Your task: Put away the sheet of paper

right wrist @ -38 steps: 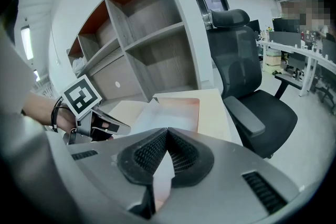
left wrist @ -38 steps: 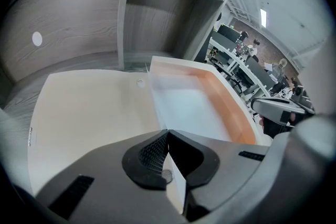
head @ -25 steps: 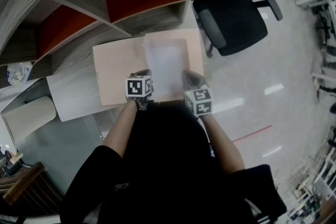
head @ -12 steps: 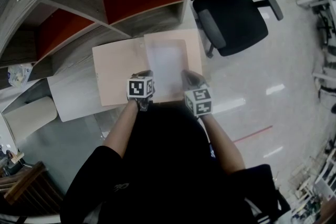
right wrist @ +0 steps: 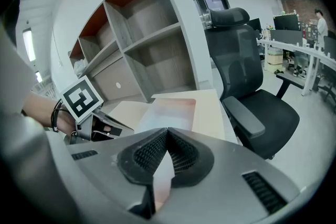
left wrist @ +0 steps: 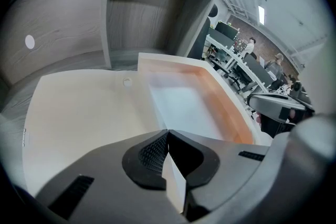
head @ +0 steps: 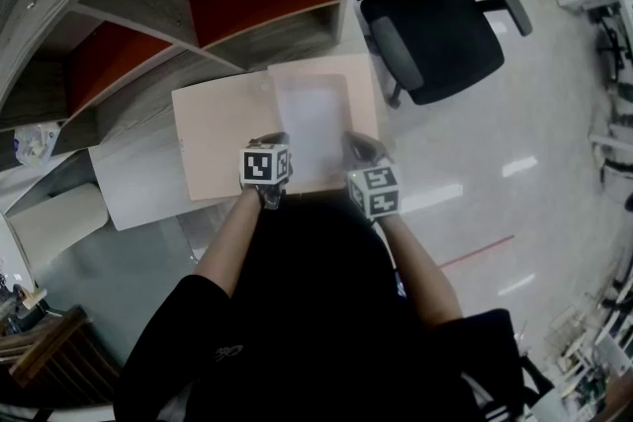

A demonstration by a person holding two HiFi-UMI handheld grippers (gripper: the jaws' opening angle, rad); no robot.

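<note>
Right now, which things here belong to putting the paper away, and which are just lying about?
Job: sheet, pinched by left tongs and right tongs; folder beneath it.
Lying about: chair, shelves, white pad.

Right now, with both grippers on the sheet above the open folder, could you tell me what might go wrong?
1. The left gripper and right gripper pinch only the near edge of the sheet of paper; pulling apart could tear it, and pushing together could buckle it.
2. Its far end is unheld and may catch on the folder and crease.
3. The folder's right side seems close to the desk edge by the chair; a push might slide it off.
</note>
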